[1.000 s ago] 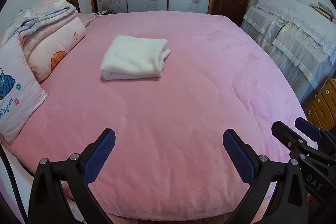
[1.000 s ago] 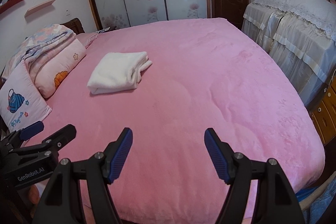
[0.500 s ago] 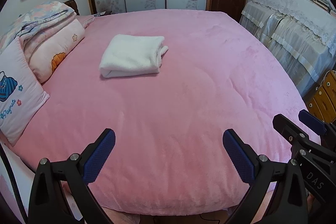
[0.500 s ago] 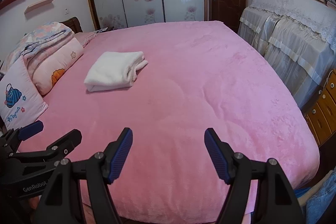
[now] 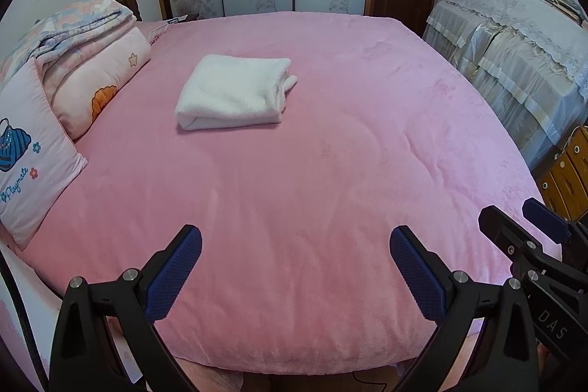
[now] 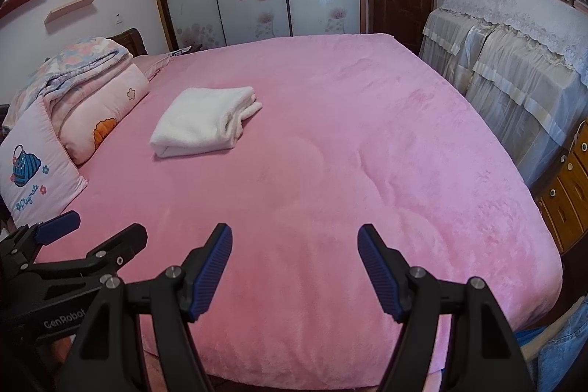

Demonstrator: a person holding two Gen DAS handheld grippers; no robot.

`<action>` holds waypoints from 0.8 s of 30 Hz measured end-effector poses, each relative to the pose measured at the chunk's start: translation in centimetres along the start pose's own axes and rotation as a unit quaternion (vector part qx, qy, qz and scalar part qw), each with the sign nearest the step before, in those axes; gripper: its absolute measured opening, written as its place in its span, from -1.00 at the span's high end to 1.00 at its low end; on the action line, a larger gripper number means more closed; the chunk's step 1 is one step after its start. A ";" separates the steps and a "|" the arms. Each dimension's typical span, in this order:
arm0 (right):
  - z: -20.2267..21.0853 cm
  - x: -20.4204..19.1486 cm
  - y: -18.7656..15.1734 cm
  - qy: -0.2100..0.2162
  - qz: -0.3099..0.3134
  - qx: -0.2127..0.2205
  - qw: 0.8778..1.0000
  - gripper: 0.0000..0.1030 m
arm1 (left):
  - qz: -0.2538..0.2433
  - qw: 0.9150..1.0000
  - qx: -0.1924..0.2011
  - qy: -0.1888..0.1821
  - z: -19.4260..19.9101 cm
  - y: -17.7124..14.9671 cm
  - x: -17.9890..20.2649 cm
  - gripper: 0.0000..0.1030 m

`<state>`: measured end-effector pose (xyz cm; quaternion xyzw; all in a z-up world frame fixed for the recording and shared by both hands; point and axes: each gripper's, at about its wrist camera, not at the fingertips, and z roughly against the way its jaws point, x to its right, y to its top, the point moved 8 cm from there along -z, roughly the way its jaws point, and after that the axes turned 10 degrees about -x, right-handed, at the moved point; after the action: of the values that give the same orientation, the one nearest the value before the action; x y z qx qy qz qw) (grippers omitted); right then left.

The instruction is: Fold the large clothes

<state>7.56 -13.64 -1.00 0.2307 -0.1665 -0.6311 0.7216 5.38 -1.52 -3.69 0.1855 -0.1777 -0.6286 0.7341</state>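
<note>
Folded white garment point(image 5: 233, 93) flat on pink bed point(image 5: 330, 171), near the pillows point(image 5: 33, 149).
Long axis runs across bed; loose layered ends point away from pillows. L gripper point(image 5: 296, 269) & R gripper point(image 6: 294, 269) both wide, holding nothing, over bed's near edge, well apart from garment.

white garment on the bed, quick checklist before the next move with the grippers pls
1. White garment folded into a compact stack: ok.
2. Garment lying flat on the pink bedspread, apart from the pillows: ok.
3. Loose end at the garment's right side tucked in: not ok, one layer sticks out.
4. Left gripper open and holding nothing: ok.
5. Right gripper open and holding nothing: ok.
6. Another garment waiting to be folded: cannot tell, none in view.
</note>
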 end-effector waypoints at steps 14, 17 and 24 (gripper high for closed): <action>-0.1 0.1 -0.2 0.001 0.000 -0.002 1.000 -0.38 | 0.002 1.000 -0.006 -0.002 -0.3 -0.2 -0.1 -0.97; -0.1 0.0 -0.2 0.002 -0.001 -0.003 1.000 -0.38 | 0.003 1.000 -0.007 -0.002 -0.3 -0.2 -0.2 -0.97; -0.4 0.1 -0.4 0.004 0.001 -0.008 1.000 -0.38 | 0.004 1.000 -0.014 -0.002 -0.7 -0.4 -0.5 -0.97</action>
<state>7.45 -13.75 -1.53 0.2268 -0.1588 -0.6307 0.7249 5.35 -1.07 -4.50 0.1738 -0.1712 -0.6281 0.7389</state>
